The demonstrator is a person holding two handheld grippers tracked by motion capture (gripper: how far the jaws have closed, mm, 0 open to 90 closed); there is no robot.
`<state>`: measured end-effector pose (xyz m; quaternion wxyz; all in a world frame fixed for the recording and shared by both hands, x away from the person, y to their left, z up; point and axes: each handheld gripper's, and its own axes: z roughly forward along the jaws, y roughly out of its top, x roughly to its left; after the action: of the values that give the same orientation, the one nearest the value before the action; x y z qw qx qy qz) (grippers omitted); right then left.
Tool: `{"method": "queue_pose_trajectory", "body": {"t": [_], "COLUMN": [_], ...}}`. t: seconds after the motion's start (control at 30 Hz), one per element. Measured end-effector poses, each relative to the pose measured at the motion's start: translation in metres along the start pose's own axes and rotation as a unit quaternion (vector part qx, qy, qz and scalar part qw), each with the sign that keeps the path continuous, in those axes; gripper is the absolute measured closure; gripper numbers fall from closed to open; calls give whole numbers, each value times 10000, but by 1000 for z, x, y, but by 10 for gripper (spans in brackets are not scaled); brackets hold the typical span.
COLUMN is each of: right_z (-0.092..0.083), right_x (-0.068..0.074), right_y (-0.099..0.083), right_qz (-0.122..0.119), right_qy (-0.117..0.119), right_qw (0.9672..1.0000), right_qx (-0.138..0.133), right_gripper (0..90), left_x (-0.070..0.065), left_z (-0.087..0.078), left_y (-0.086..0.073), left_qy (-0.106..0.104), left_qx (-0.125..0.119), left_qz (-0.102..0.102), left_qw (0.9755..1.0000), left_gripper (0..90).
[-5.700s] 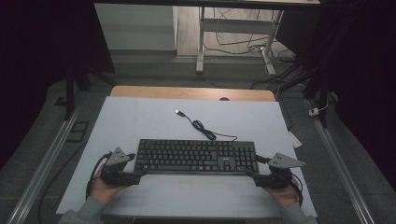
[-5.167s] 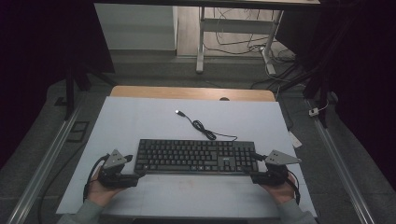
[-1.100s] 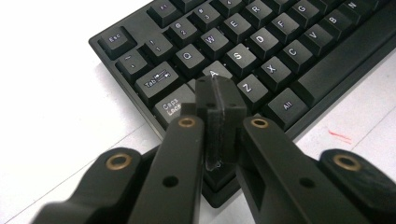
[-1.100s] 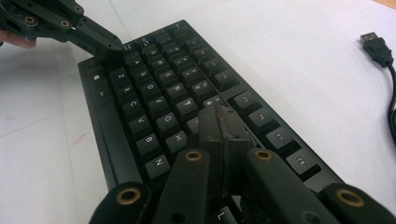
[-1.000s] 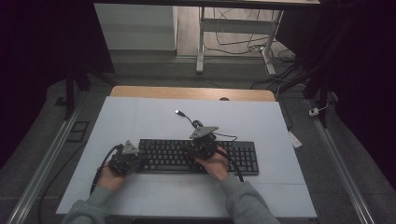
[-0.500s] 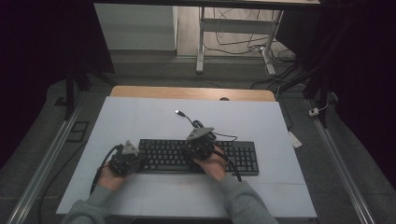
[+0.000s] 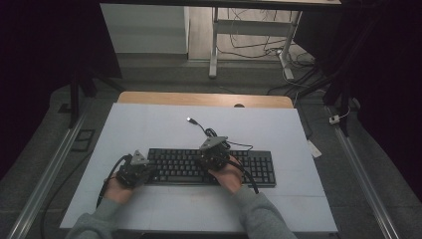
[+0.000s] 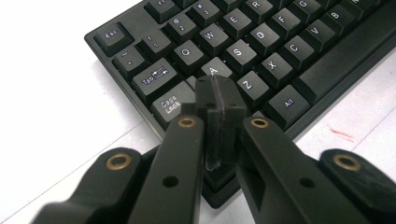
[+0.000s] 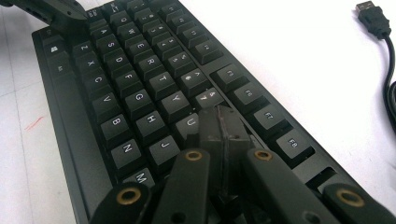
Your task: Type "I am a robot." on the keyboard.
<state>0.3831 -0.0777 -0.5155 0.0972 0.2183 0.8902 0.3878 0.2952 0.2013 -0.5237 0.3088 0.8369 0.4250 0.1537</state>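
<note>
Keyboard (image 7: 211,168) lower centre of frame on table (image 7: 149,124). Right gripper (image 7: 213,149), earlier at keyboard's right end, now over middle keys; left gripper (image 7: 135,167) by left-end keys. Both jaws closed, empty: carrying over, key-pressing likely under way.

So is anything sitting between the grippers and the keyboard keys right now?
Nothing visible. The left gripper, jaws shut, is right over the A and Caps Lock keys of the keyboard; the right gripper, also shut, sits over the keys near U.
</note>
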Motion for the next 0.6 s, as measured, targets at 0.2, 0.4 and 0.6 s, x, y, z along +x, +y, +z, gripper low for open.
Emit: {"method": "queue_pose_trajectory", "body": {"t": [0.2,0.4,0.6], "right_z": [2,-8,-19], "right_x": [1,1,-1], "right_y": [-1,2,0], "right_qz": [-33,-61,-34], "right_qy": [-52,-44,-65], "right_qw": [10000,9998,9995], "right_qx": [50,-174,-297], "right_gripper": [900,900,900], "left_x": [0,0,1], "left_z": [0,-5,-12], "left_y": [0,1,0], "left_qy": [-6,101,104], "left_qx": [-1,-148,-349], "left_qz": [-6,12,-69], "left_qw": [10000,9998,9993], "left_gripper": [888,887,887]}}
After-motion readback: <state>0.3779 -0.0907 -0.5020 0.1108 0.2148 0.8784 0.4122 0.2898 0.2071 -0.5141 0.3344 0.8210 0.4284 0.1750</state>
